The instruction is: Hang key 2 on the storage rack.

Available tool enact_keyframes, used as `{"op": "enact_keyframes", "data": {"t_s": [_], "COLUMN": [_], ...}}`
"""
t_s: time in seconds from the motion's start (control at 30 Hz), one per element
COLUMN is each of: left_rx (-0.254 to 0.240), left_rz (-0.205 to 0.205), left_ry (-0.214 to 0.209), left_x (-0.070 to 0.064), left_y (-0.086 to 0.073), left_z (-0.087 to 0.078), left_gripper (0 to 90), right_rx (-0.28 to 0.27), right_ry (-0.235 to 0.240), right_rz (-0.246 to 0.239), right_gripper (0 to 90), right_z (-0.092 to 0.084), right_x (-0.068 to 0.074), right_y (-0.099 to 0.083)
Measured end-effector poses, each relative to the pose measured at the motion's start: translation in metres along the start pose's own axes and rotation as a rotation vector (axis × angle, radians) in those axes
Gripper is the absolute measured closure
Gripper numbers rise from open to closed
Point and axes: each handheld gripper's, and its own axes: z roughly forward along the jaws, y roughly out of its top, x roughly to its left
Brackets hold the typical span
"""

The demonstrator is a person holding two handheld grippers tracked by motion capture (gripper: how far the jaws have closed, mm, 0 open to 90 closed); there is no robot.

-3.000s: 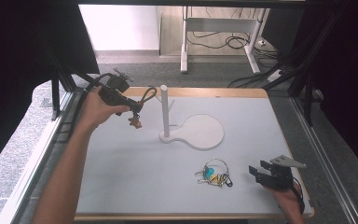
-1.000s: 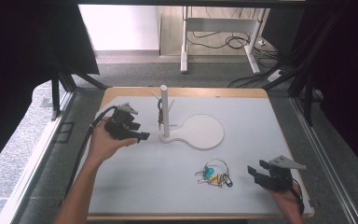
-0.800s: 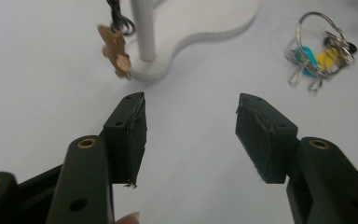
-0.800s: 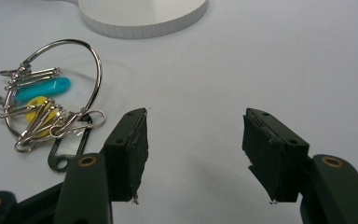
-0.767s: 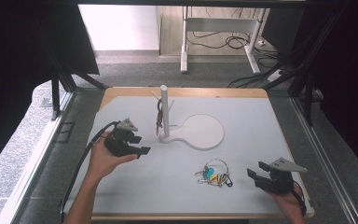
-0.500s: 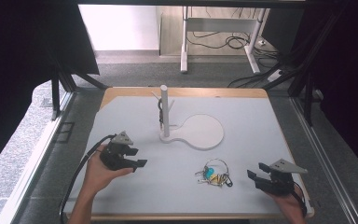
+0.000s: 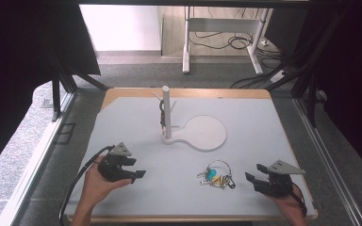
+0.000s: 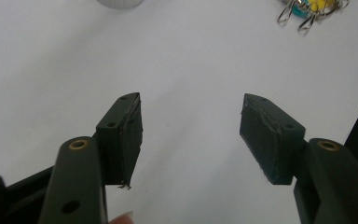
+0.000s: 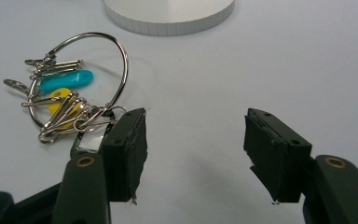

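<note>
A white stand [image 7: 166, 113] with a post and side pegs rises from a round base [image 7: 202, 134] at the table's middle. A small dark item [image 7: 161, 114] hangs on one peg. A key ring [image 7: 215, 174] with a teal and a yellow tag lies near the front right. My left gripper [image 7: 135, 176] hovers low at the front left; its jaws have just been opening and stand wide with nothing between them [image 8: 191, 135]. My right gripper [image 7: 253, 172] rests open just right of the key ring [image 9: 70, 100], nothing between its pads [image 9: 193, 149].
The white table mat [image 7: 136, 136] ends in a wooden edge at front and back. Dark frame rails run along both sides. The stand's base rim [image 9: 168, 14] lies beyond the keys. A cable trails from the left gripper over the front left corner.
The left hand has drawn back from beside the stand post to the front left of the table and sunk lower. The dark item it carried earlier hangs on the peg. The right hand is still.
</note>
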Motion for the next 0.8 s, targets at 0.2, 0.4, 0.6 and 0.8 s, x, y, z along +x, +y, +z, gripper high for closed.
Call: {"op": "enact_keyframes", "data": {"t_s": [0.2,0.4,0.6,0.8], "left_rx": [-0.020,-0.040,-0.028,-0.035], "left_rz": [-0.014,-0.014,0.002,0.018], "left_ry": [-0.053,-0.070,-0.069,-0.075], "left_x": [-0.001,-0.005,-0.004,-0.004], "left_y": [-0.002,-0.004,-0.004,-0.005], "left_z": [0.000,-0.005,-0.007,-0.010], "left_gripper": [38.5,38.3,38.2,38.2], "right_rx": [0.023,0.066,0.191,0.293], "right_ry": [-0.006,0.008,0.024,0.093], "right_rz": [0.014,0.024,-0.055,-0.100], "right_gripper": [39.7,40.7,46.6,50.6], "right_z": [0.003,0.005,0.011,0.023], "right_x": [-0.003,-0.010,-0.007,0.001], "right_y": [0.001,0.012,0.042,0.073]}}
